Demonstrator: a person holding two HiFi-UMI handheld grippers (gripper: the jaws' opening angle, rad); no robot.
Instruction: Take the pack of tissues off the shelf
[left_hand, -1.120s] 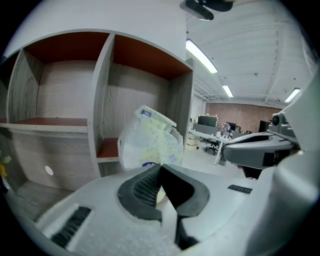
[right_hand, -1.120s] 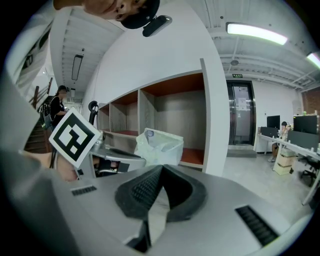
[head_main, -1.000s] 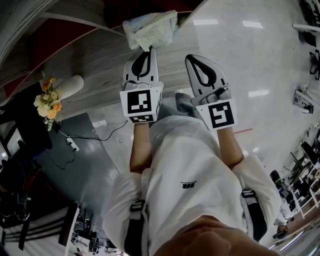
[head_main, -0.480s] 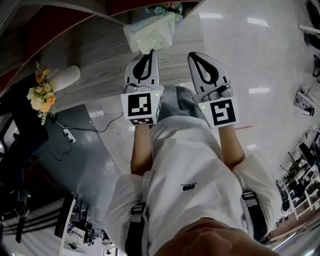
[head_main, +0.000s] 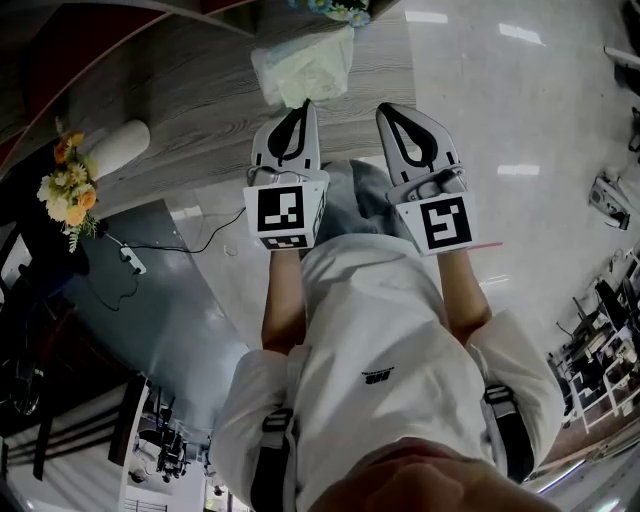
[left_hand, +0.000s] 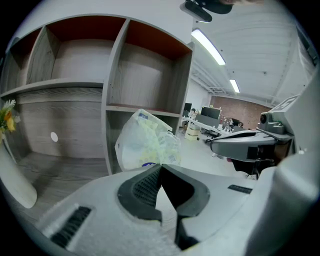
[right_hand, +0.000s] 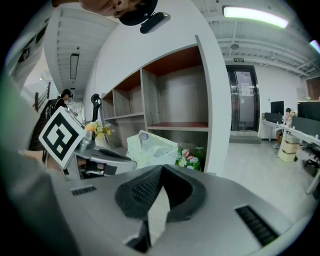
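White, pale-green crinkled film wrapped the pack of tissues (head_main: 303, 62), which in the head view hung at the tip of the left gripper (head_main: 300, 103), in front of the shelf (head_main: 180, 110). In the left gripper view the jaws were pinched shut on the wrapper's near lower edge; the pack looked light, soft and slippery, so a deeper bite seemed safer. In the right gripper view the right gripper (right_hand: 161, 168) was pressed together on nothing.

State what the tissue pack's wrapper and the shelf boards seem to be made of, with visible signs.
The tissue pack looks wrapped in thin plastic film: crinkled, glossy, pale contents showing through. The shelf boards look like matte grey wood-grain laminate or veneer, going by the streaked grain; solid wood is possible.
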